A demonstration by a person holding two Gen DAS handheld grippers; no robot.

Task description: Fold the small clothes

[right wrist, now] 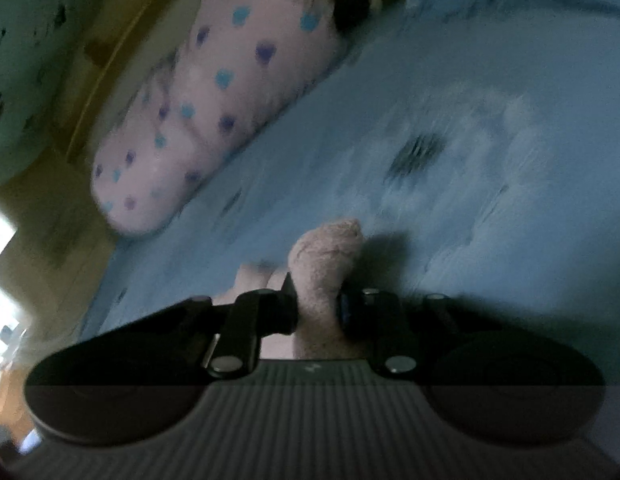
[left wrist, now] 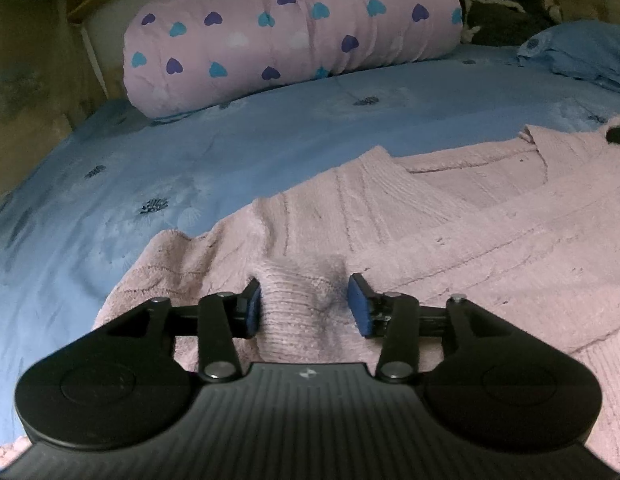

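A pink knitted sweater (left wrist: 450,216) lies spread on the blue bedsheet (left wrist: 229,152), filling the lower right of the left wrist view. My left gripper (left wrist: 305,288) rests low over its near edge. Its jaws stand apart around a raised ridge of the knit; the left pad (left wrist: 251,308) touches the fabric and the right pad (left wrist: 360,308) stands clear. In the blurred, tilted right wrist view, my right gripper (right wrist: 317,292) is shut on a bunched piece of the pink sweater (right wrist: 326,248), which sticks up past the fingertips above the blue sheet (right wrist: 470,160).
A rolled pink quilt with blue and purple hearts (left wrist: 293,28) lies across the far side of the bed. A blue pillow (left wrist: 582,52) and a dark garment (left wrist: 506,12) sit at the far right. A wooden bed frame (left wrist: 89,4) and wall border the left.
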